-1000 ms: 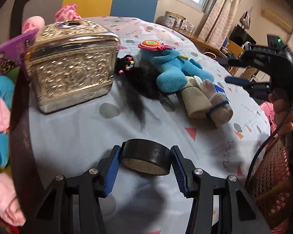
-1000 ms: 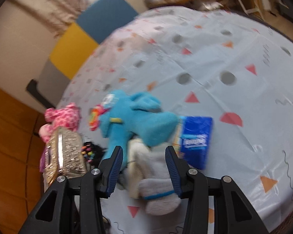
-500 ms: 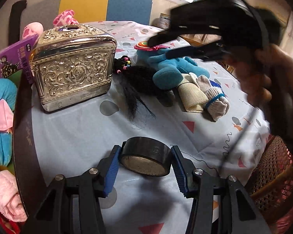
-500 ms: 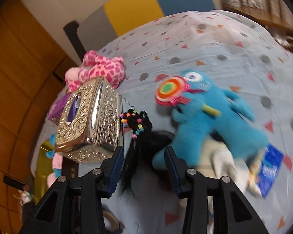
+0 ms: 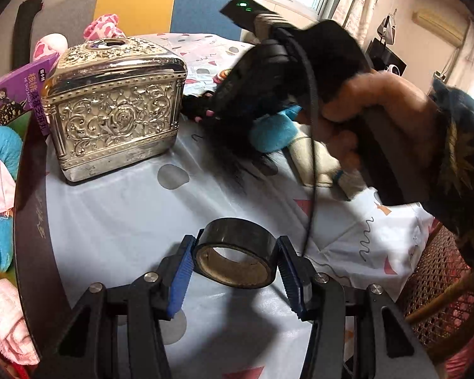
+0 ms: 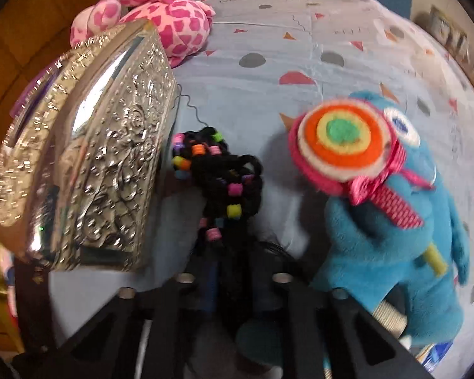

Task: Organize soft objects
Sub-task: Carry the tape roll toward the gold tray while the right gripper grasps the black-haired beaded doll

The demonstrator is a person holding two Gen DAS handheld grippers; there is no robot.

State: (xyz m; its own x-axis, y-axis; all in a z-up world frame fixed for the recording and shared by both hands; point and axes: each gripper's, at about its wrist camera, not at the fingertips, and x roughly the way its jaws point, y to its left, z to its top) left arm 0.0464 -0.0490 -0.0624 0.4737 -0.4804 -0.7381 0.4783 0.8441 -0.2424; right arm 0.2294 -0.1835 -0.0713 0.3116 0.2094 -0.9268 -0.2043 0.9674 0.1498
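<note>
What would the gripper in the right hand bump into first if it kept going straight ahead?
The right gripper already sits on the black hair bundle with coloured beads, jaws closed on the strands. Straight on, it would likely press the hair into the tablecloth; depth is unclear in the blur.

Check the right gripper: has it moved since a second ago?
Yes. The right gripper swung from the socks across to the black hairpiece beside the silver box; its jaws have just closed on the hair.
</note>
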